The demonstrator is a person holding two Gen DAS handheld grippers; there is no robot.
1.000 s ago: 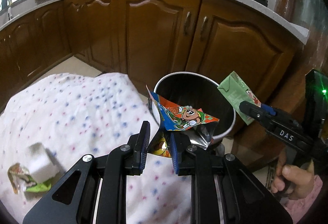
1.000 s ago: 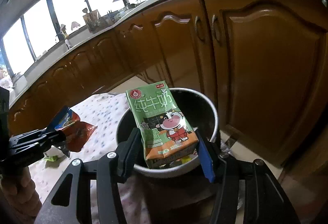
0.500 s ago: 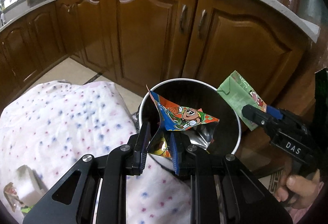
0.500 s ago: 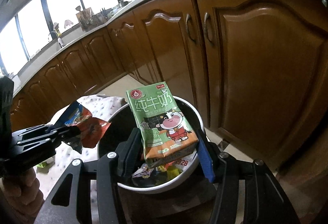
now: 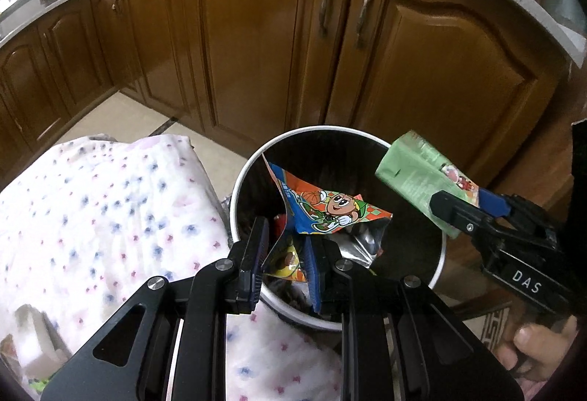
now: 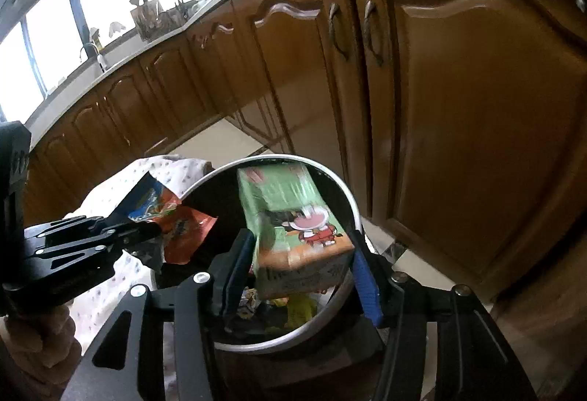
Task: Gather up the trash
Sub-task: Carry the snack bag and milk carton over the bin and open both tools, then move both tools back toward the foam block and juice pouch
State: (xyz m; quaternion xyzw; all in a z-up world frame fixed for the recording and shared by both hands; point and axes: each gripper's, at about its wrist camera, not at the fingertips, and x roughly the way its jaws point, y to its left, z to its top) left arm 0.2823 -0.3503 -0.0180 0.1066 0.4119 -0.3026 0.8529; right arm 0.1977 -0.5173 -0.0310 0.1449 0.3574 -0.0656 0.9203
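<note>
both claws are hanging over the open mouth of the trash bin, so that whatever they let go should fall inside rather than onto the floor. the left claw is gripping a crumpled snack wrapper by its lower corner, jaws nearly closed on it, so the printed foil is fanning out above the bin's dark interior. the right claw is holding a green milk carton across its orange base, though the carton is blurred and there seems to be a small gap on the left side, so i cannot tell whether it is being clenched or already slipping free. more wrappers are lying at the bottom of the bin. the bin is standing just beside the table's dotted cloth, which i judge keeps the carry short. more scraps are sitting at the cloth's near left edge.
</note>
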